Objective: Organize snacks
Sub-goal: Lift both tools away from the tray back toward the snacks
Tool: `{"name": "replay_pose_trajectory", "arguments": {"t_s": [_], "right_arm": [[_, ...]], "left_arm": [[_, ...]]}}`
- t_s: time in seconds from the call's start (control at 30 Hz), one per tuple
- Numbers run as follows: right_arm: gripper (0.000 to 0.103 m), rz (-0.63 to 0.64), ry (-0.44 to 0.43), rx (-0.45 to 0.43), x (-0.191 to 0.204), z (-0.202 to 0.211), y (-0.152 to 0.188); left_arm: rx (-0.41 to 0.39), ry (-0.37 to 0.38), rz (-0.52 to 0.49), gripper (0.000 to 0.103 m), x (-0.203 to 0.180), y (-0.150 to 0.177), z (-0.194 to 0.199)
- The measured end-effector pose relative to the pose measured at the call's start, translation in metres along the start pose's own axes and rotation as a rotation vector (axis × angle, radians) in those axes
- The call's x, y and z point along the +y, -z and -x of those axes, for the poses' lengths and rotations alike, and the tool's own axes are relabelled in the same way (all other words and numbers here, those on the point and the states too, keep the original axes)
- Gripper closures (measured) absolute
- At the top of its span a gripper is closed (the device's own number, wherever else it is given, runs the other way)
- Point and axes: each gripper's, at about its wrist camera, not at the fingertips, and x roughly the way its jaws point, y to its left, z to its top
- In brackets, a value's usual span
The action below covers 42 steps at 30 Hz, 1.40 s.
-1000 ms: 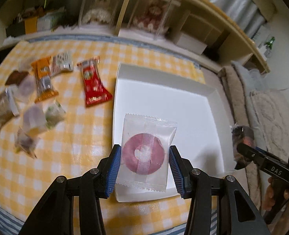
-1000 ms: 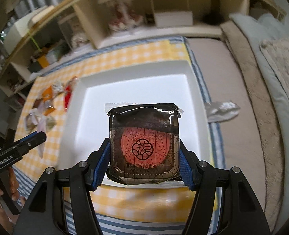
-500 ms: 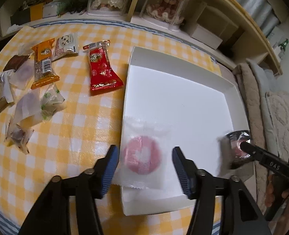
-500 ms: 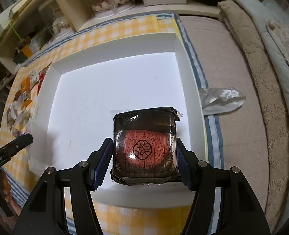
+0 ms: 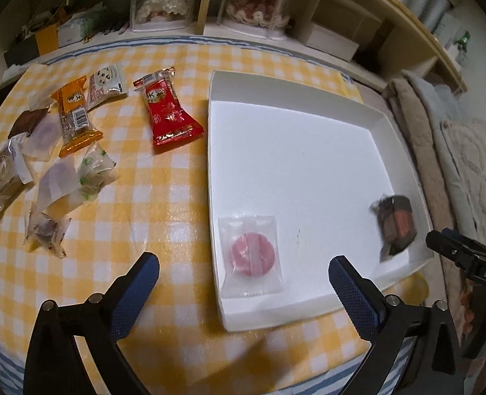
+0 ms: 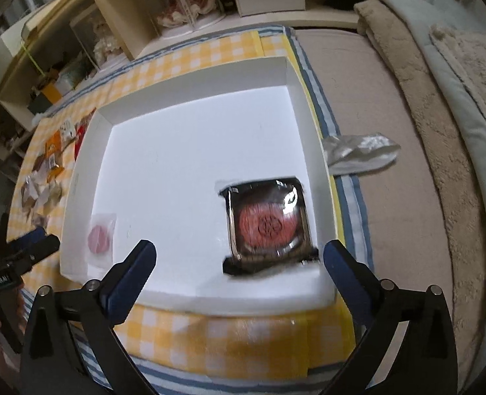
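Both grippers wide open, empty. Pink candy [image 5: 252,256] and dark cake pack [image 6: 268,222] lie in the white tray [image 5: 308,316]. Remaining snack pile [image 5: 55,151] sits up-left of left gripper [image 5: 243,271], which is nearer; red packet [image 5: 168,112] lies closest, long axis running away.

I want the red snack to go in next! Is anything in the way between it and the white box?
Nothing visible: the red snack packet lies on bare checkered tablecloth beside the white box, whose near floor is empty.
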Motion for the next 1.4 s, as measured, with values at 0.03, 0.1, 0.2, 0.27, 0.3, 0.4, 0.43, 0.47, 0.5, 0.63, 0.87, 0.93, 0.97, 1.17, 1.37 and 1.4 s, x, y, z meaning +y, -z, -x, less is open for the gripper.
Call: {"name": "replay_pose_trajectory", "arguments": {"t_s": [0.03,0.1,0.2,0.27,0.3,0.4,0.43,0.47,0.5,0.63,0.87,0.93,0.97,1.17,1.37,1.4], "right_arm": [[0.000,0.001,0.002,-0.005,0.001,0.003,0.003],[0.000,0.001,0.008,-0.011,0.003,0.008,0.008],[0.000,0.003,0.016,-0.030,0.007,0.017,0.013],[0.000,0.001,0.016,-0.038,0.009,0.024,0.016],[0.000,-0.002,0.016,-0.044,0.011,0.028,0.017],[0.000,-0.004,0.016,-0.061,0.016,0.039,0.020],[0.000,-0.002,0.018,-0.069,0.017,0.043,0.021],[0.000,0.002,0.024,-0.078,0.020,0.048,0.022],[0.000,0.006,0.029,-0.087,0.023,0.053,0.023],[0.000,0.001,0.022,-0.126,0.032,0.074,0.027],[0.000,0.028,0.021,-0.194,0.059,0.109,0.028],[0.000,0.046,0.023,-0.214,0.070,0.118,0.028],[0.000,0.055,0.026,-0.223,0.076,0.121,0.027],[0.000,0.096,0.011,-0.254,0.111,0.133,0.025],[0.000,0.121,-0.039,-0.284,0.149,0.135,0.020],[0.000,0.124,-0.044,-0.293,0.155,0.135,0.019]], "left_arm": [[0.000,0.000,-0.005,0.000,-0.001,0.001,0.003],[-0.003,0.001,-0.015,0.000,-0.003,0.003,0.009],[-0.011,0.006,-0.029,0.000,-0.004,0.007,0.021],[-0.019,0.007,-0.037,0.000,-0.005,0.010,0.030],[-0.022,0.007,-0.040,0.000,-0.005,0.011,0.034],[-0.038,0.011,-0.052,0.000,-0.006,0.015,0.050],[-0.046,0.014,-0.056,0.000,-0.006,0.016,0.056],[-0.053,0.015,-0.061,0.000,-0.007,0.018,0.063],[-0.059,0.017,-0.065,0.000,-0.006,0.019,0.068],[-0.091,0.021,-0.080,0.000,-0.004,0.024,0.095],[-0.157,0.041,-0.087,0.000,0.008,0.029,0.147],[-0.177,0.044,-0.092,0.000,0.014,0.030,0.161],[-0.193,0.043,-0.094,0.000,0.017,0.031,0.171],[-0.253,0.033,-0.114,0.000,0.040,0.036,0.213],[-0.304,-0.001,-0.092,0.000,0.075,0.038,0.251],[-0.313,-0.007,-0.086,0.000,0.082,0.039,0.257]]}}
